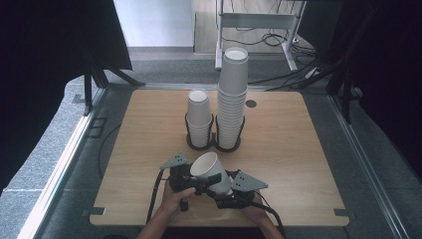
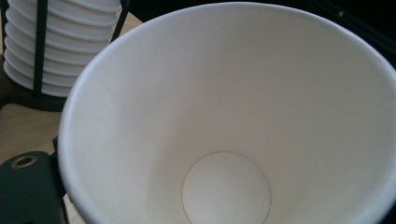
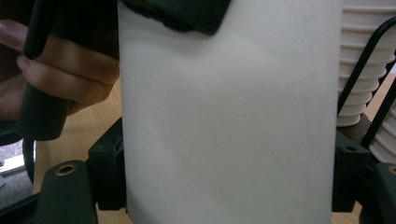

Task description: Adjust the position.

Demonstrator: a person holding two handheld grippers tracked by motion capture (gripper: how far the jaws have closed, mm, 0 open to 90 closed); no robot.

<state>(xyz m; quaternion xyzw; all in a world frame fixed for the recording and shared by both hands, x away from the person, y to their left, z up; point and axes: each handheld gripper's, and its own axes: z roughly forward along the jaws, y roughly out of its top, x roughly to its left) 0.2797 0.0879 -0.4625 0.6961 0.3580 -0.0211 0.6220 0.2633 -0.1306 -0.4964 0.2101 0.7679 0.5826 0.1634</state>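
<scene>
I hold the white paper cup (image 1: 211, 172) above the near edge of the bench (image 1: 298, 164), tilted, mouth up. My right gripper (image 1: 225, 195) fingers pinch its wall on both sides; my left gripper (image 1: 195, 185) fingers pinch its rim.

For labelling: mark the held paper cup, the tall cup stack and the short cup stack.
held paper cup (image 1: 211, 172), high view, outer wall.
tall cup stack (image 1: 232, 99), high view, mid-stack side.
short cup stack (image 1: 199, 117), high view, side wall.
</scene>
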